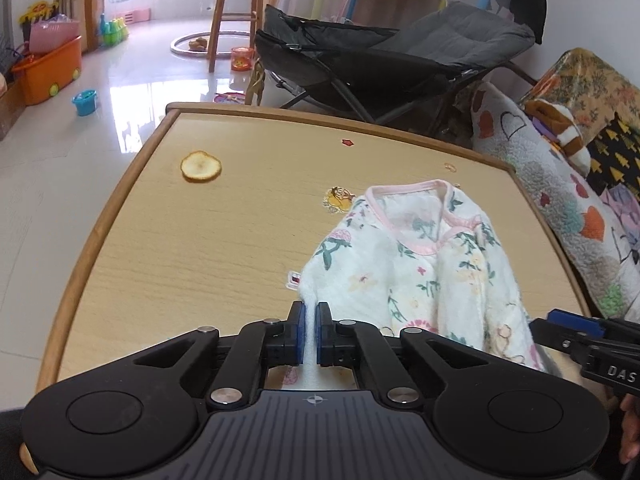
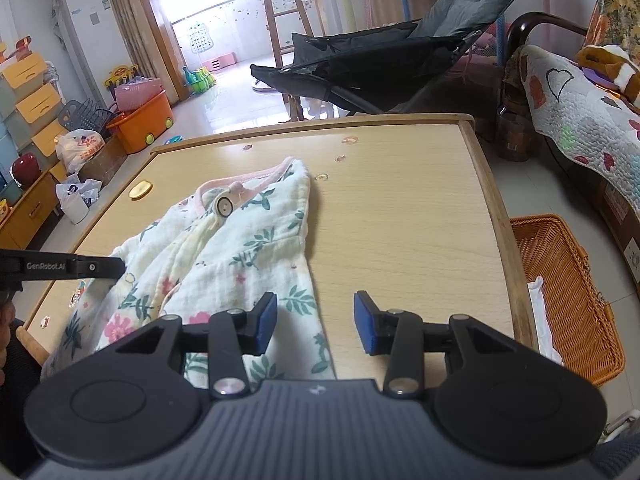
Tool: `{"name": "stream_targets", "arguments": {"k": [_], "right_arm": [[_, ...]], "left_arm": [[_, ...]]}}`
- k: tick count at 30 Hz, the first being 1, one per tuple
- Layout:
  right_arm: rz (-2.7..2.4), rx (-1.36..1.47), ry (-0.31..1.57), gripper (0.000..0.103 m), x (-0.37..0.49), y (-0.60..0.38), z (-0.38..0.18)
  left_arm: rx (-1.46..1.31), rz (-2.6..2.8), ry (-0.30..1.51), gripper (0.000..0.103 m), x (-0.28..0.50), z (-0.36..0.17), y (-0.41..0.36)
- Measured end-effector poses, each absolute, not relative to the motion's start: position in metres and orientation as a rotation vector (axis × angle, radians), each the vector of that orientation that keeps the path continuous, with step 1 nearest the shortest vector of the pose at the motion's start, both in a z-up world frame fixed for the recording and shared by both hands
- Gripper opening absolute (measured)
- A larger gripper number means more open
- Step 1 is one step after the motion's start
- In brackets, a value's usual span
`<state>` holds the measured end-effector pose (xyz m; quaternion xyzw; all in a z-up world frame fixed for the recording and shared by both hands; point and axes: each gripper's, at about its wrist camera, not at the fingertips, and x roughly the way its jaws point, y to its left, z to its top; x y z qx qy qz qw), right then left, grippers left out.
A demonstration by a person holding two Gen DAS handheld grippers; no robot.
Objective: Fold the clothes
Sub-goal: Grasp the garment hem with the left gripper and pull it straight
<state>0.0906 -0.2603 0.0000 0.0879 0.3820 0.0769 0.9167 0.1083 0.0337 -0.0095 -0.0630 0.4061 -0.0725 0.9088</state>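
Both grippers are black plastic with blue pads (image 2: 266,322), silver screws and white lettering.

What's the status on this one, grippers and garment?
Left gripper shut on floral garment edge. Right gripper open, empty. Garment unfolded on table. Nothing blocking.

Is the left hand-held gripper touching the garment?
Touching: the left wrist view shows the left hand-held gripper shut, pads pinching the floral garment's white edge.
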Motion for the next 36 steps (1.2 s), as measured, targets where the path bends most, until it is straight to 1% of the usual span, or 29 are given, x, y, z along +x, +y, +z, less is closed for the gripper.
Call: {"name": "stream_targets", "arguments": {"k": [16,27,36], "right_arm": [[0.158,0.201,0.801,0.043,0.092,-0.262,-0.003],[0.155,0.225,0.798,0.043,0.094,-0.264,-0.004],[0.158,0.223,0.791,0.044,0.095,-0.263,-0.005]], "left_arm": [[-0.01,-0.088,0.804,0.005,0.159,0.015,0.048],[0.067,-0.031,0.806,0.005,0.196,0.018,0.057],[0.136,-0.005,0.773,0.005,0.224,0.035,0.066]]}}
